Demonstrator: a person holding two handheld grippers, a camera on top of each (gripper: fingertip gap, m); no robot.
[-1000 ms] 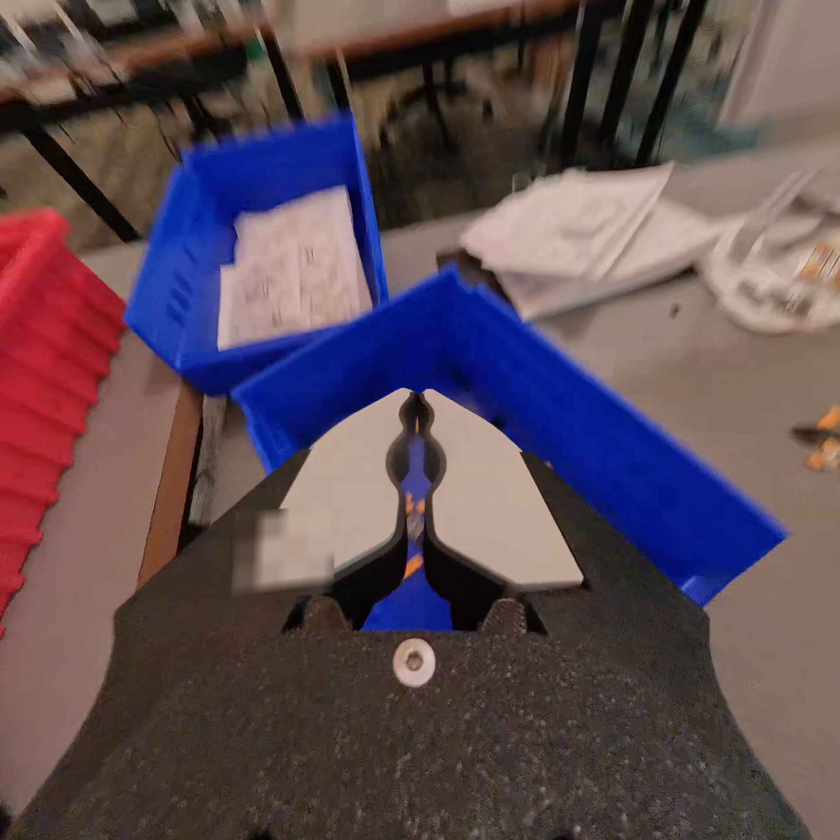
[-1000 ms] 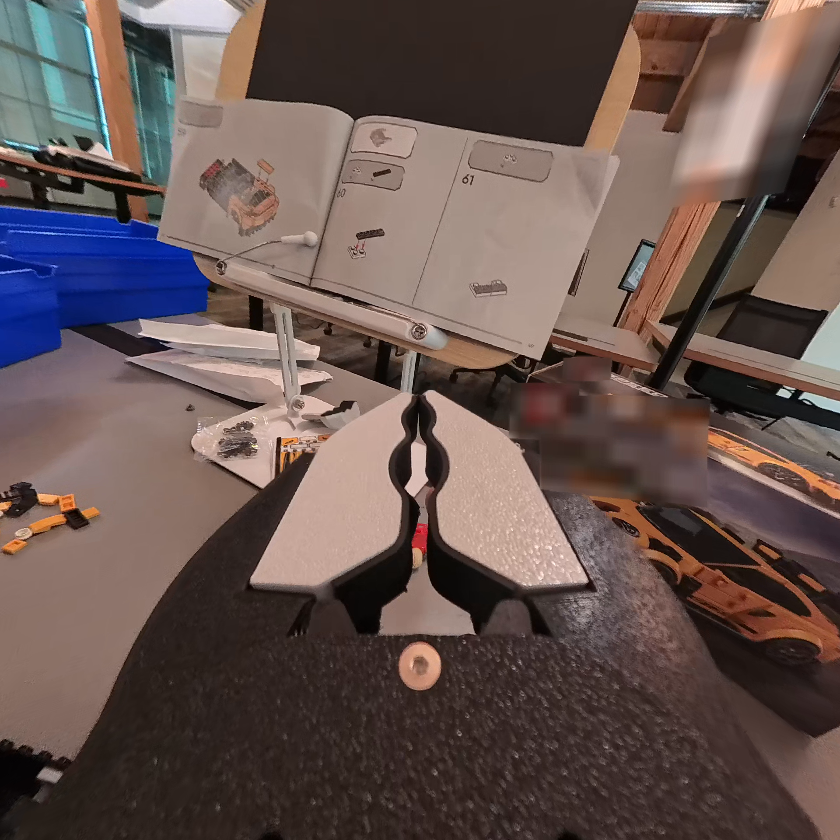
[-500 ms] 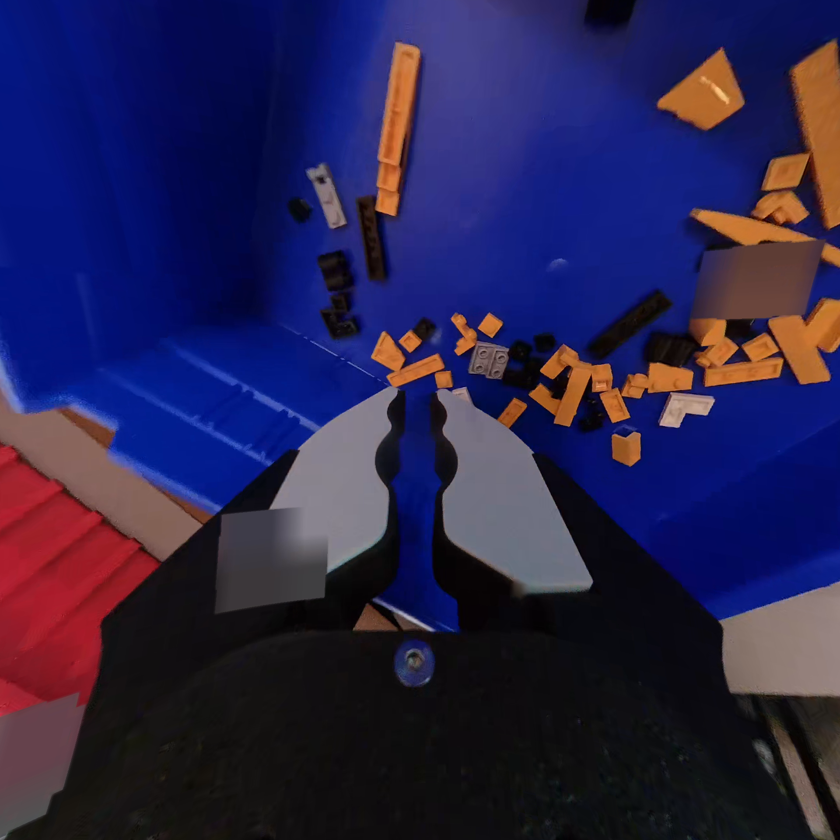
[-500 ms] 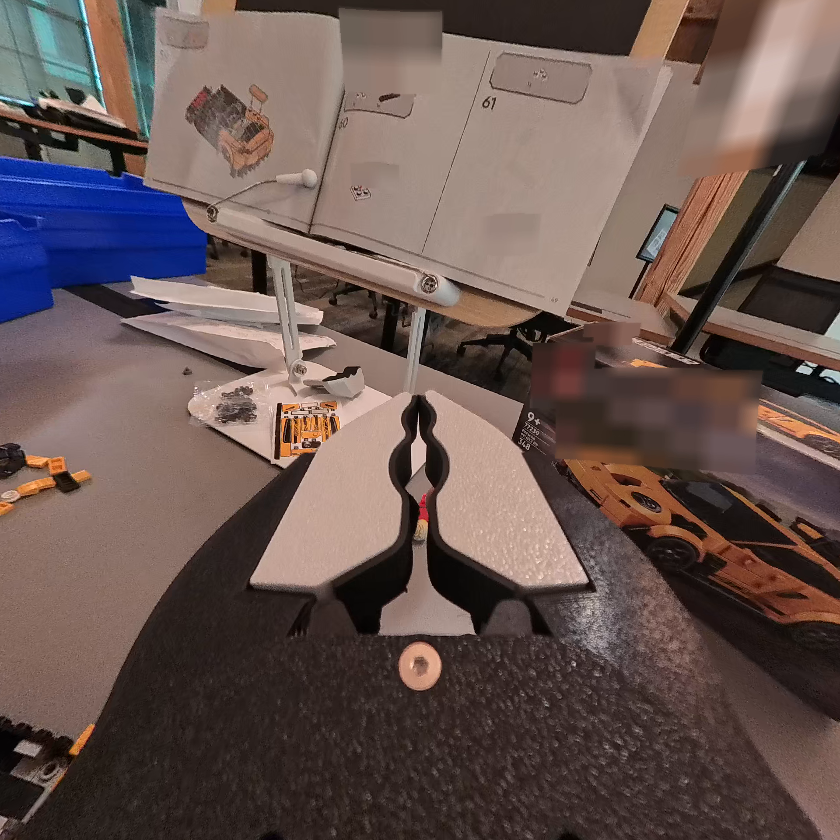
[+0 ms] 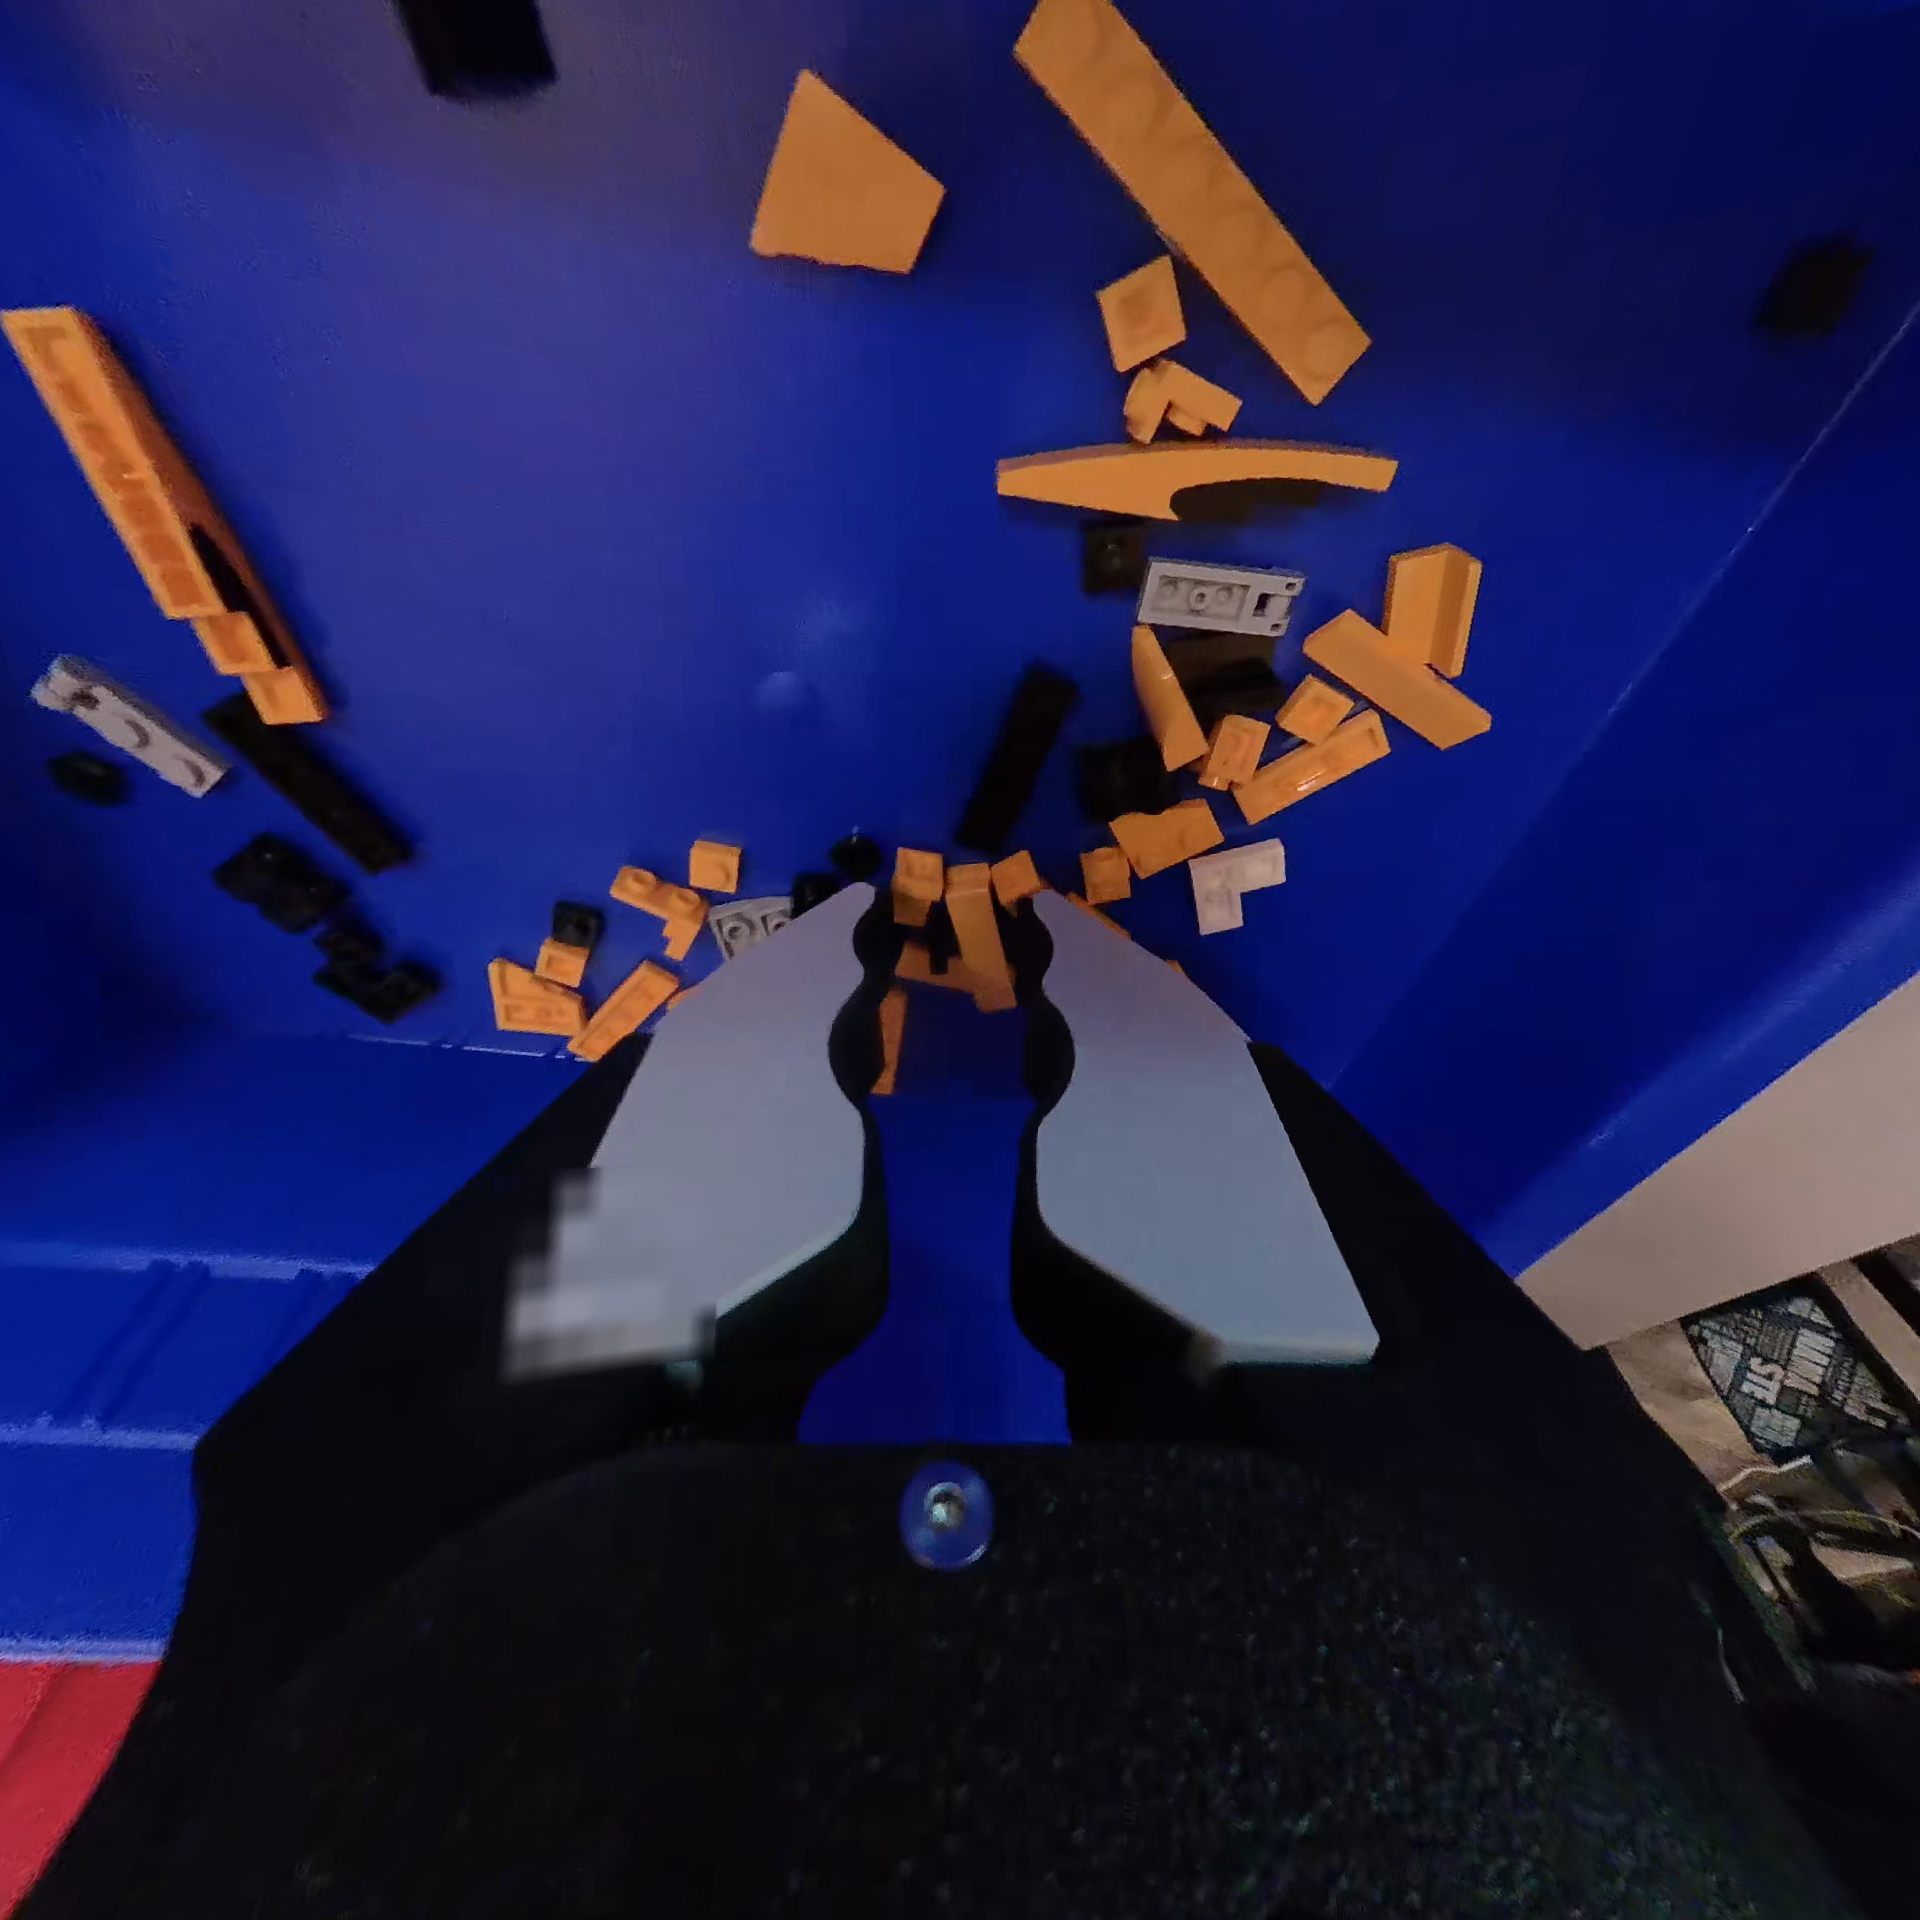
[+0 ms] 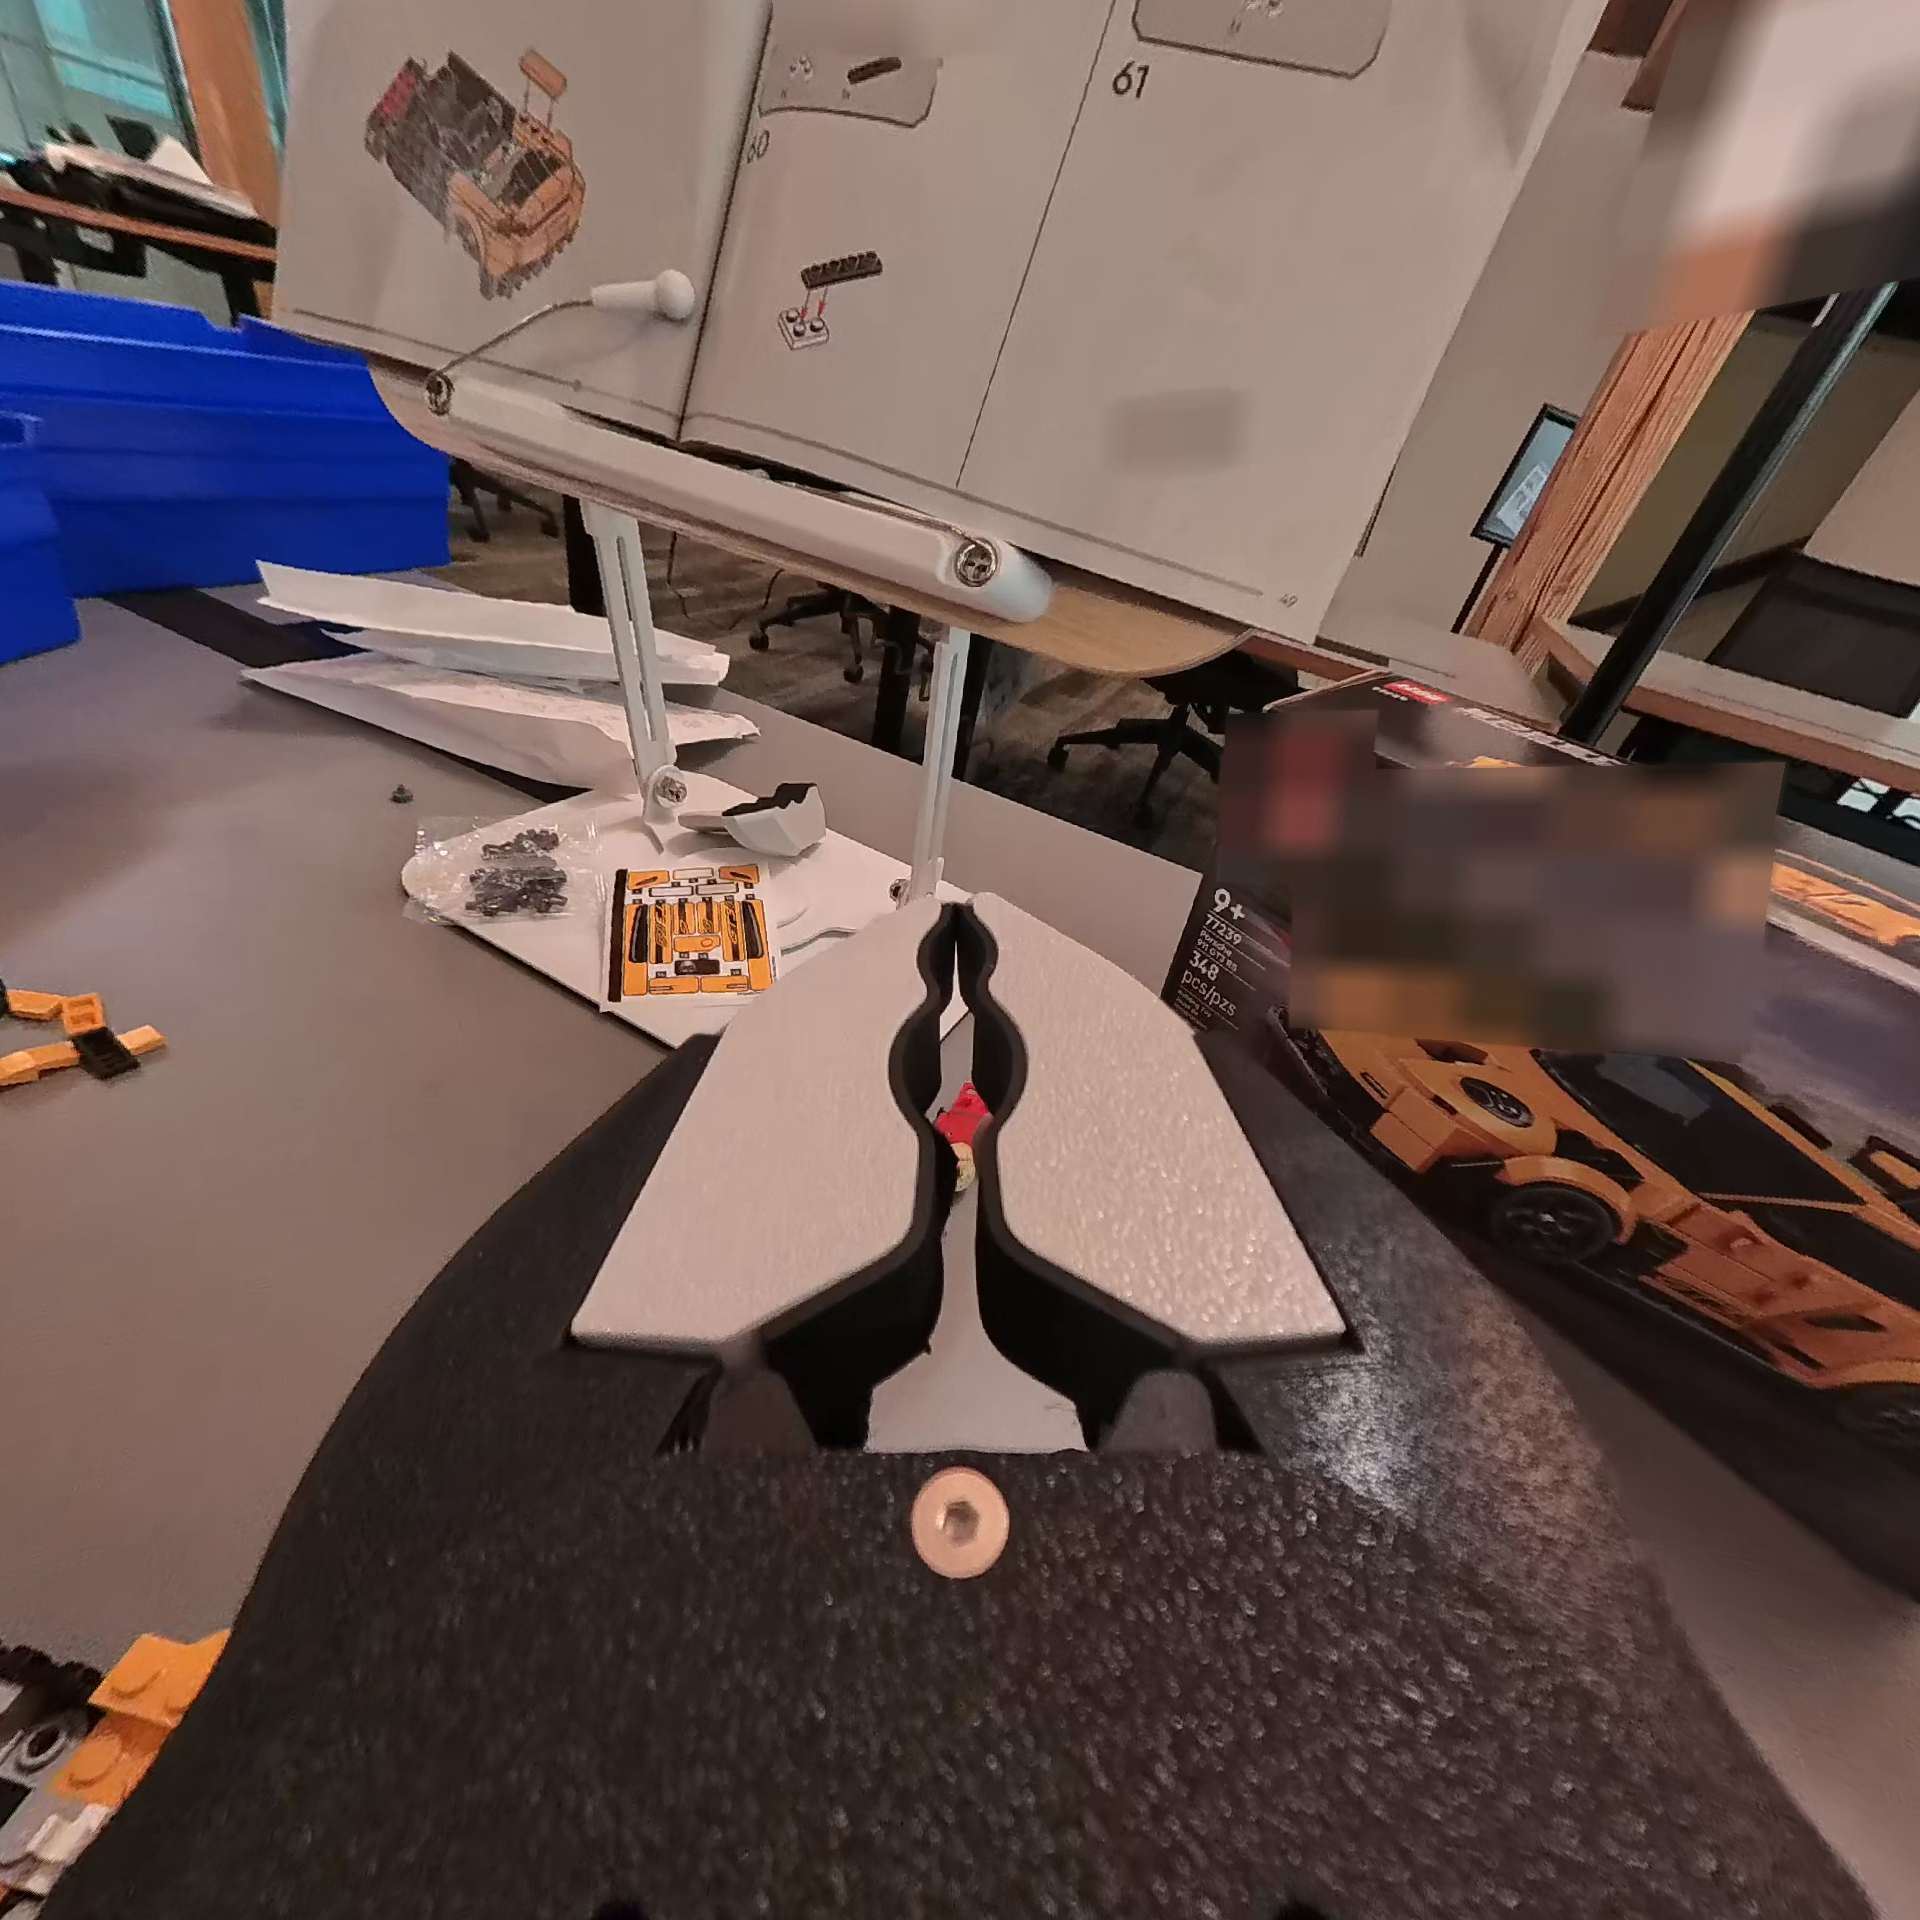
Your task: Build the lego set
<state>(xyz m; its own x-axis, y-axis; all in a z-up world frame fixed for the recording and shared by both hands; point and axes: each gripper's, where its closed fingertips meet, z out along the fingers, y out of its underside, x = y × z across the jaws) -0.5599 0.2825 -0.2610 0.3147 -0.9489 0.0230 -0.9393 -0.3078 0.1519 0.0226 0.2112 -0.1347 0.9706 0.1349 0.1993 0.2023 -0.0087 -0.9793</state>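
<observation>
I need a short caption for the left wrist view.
Open left tool reaching into blue bin above small orange bricks.

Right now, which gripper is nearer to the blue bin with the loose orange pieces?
Left. The left gripper is open inside the blue bin, tips just over the orange pieces. The right gripper is shut over the grey table, facing the instruction booklet, away from the bins.

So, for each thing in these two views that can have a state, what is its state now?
Left gripper: open, tips down among small orange pieces.
Right gripper: shut, nothing seen held.
Blue bin: holds loose orange, black and grey pieces.
Instruction booklet: open, propped on the book stand.
Sticker sheet: flat on the stand's base.
Small parts bag: lying on the base, black parts inside.
</observation>
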